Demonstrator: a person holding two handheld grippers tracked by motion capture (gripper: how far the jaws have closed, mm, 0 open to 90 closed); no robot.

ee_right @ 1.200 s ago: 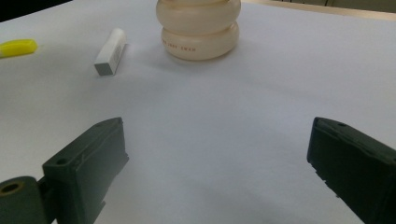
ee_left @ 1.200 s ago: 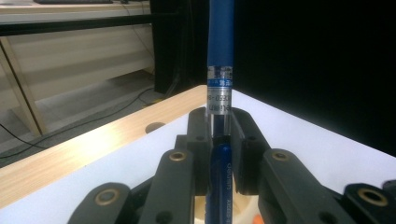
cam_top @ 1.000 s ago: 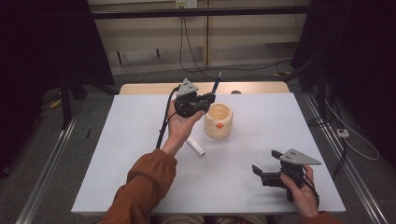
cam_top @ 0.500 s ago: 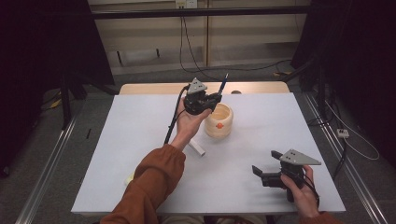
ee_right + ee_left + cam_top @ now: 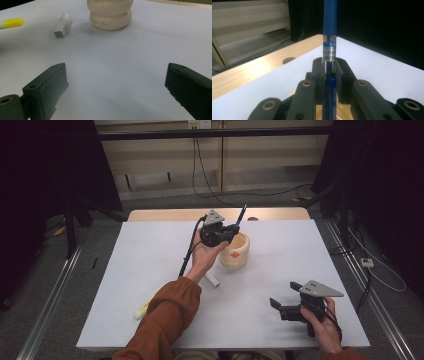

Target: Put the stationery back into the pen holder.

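White table [image 5: 150,250]: eraser [image 5: 213,280], highlighter [image 5: 142,309] beside cup [image 5: 239,256].

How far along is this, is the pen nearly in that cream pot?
Done: the left hand-held gripper is shut on the blue pen and holds it over the cream pot. In hand: lowering it in. Left: the white stick and yellow highlighter lie on the table; the right hand-held gripper rests open.
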